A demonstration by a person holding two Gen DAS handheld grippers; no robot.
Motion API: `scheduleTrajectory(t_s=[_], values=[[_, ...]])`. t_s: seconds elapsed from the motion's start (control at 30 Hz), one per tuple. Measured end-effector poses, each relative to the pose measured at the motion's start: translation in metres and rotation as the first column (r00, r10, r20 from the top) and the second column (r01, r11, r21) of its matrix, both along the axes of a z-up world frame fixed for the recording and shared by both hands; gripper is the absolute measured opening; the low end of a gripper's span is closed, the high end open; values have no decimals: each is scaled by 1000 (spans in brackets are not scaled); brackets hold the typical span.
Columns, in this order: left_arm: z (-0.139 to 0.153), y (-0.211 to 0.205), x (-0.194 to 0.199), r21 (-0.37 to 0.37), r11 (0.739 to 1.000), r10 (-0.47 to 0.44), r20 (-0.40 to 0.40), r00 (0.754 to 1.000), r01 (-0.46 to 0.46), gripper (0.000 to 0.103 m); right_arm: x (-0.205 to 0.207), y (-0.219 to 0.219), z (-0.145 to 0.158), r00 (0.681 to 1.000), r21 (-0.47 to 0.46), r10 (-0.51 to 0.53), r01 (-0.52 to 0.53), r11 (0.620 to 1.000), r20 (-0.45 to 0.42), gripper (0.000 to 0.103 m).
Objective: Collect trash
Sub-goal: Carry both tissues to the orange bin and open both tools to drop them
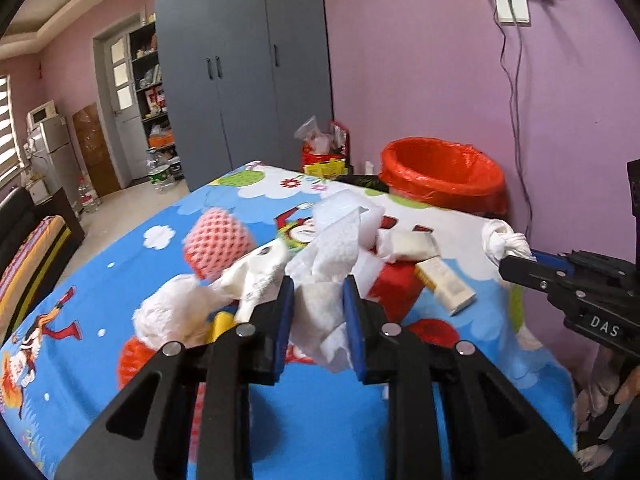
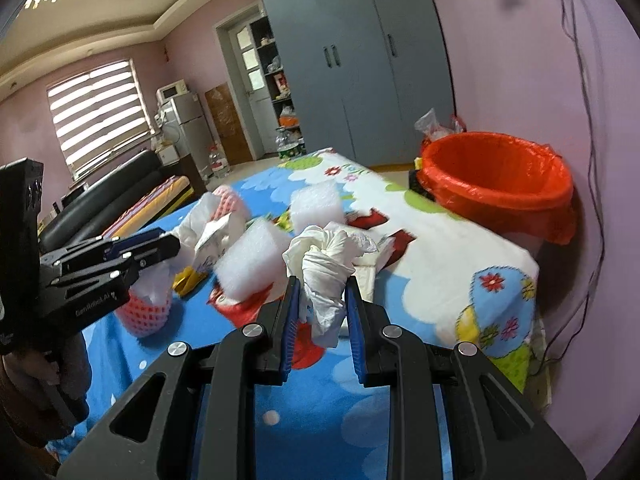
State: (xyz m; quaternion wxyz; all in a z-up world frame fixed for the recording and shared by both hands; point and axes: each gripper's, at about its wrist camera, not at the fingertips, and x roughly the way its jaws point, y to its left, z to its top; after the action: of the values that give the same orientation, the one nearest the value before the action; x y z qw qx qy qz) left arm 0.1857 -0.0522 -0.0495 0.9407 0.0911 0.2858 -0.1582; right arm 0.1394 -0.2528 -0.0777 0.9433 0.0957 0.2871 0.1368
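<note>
Tissue (image 1: pixel 320 312) hangs lengthwise between my left gripper's (image 1: pixel 319 322) clamped pads, while my right gripper (image 2: pixel 322 312) pinches a knotted glove (image 2: pixel 326 276) upright.

White tissue wads (image 1: pixel 320 312) (image 2: pixel 326 276) clamped; red-lined bin (image 1: pixel 442 174) open.

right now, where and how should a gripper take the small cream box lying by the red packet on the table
Grip the cream box across its narrow width at the free end overhanging the red packet, coming from above. It lies flat, long and slim, and tissue crowds its far end.
</note>
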Motion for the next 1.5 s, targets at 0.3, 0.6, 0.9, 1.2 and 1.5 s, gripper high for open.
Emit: scheduleTrajectory(t_s=[0.3, 0.6, 0.9, 1.2, 1.5], values=[[10, -47, 24, -14, 996, -90, 3, 996, 90, 25, 9, -45, 10, 995, 12, -96, 95, 995, 20, 23], [30, -112, 66, -13, 982, -187, 24, 982, 187, 25, 33, -94, 14, 984, 10, -174, 174, 985, 27, 23], [39, -184, 134, -30, 966, -257, -4, 966, 257, 27, 90, -150, 19, 970, -8, -241, 241, 970, 36, 23], [36, -240, 205, -35, 961, -276, -33, 961, 275, 27, 145, -186, 7, 960, -32, -280, 281, 959, 19, 23], [19, -270, 259, -15, 964, -266, -70, 961, 266, 27, 194, -203, -3, 949, -46, -316, 316, 948, 12, 23]])
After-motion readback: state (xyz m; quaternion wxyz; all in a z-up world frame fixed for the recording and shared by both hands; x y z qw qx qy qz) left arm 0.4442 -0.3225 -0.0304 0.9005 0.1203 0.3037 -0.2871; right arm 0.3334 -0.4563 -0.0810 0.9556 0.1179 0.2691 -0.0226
